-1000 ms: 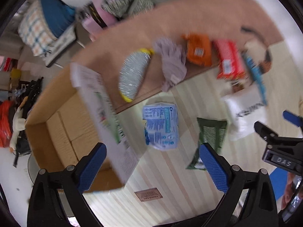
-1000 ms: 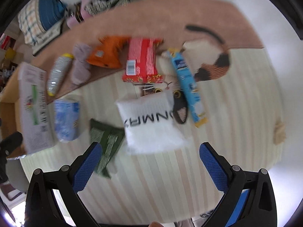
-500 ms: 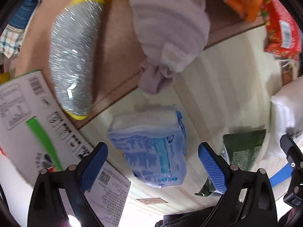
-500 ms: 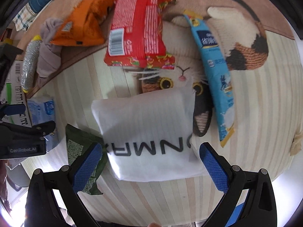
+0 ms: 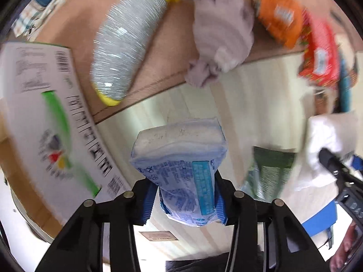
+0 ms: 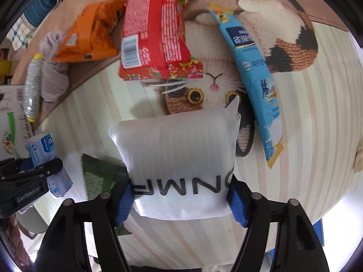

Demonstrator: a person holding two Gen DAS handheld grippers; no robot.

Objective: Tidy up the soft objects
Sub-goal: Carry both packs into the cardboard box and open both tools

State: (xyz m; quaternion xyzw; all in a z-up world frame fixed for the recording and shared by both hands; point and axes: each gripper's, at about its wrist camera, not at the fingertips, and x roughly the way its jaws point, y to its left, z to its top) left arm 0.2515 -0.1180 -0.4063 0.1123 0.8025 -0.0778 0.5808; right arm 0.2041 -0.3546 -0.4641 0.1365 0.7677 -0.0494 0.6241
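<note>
Between the left tongs (image 5: 185, 200), a crumpled, seemingly pinched blue tissue pack (image 5: 181, 158).

Your left wrist camera looks forward along the left hand-held gripper (image 5: 185, 201) and down at the floor (image 5: 238, 104) from close above; the blue tissue pack (image 5: 181, 165) fills the middle of its view. Your right wrist camera looks the same way along the right hand-held gripper (image 6: 181, 200), also close, with the white pillow (image 6: 179, 158) in front. Both views share the edge of the brown rug (image 5: 158, 52), the green packet (image 5: 270, 170), the red packet (image 6: 156, 36) and the orange packet (image 6: 88, 38). Each camera sees the other gripper at its side edge.
</note>
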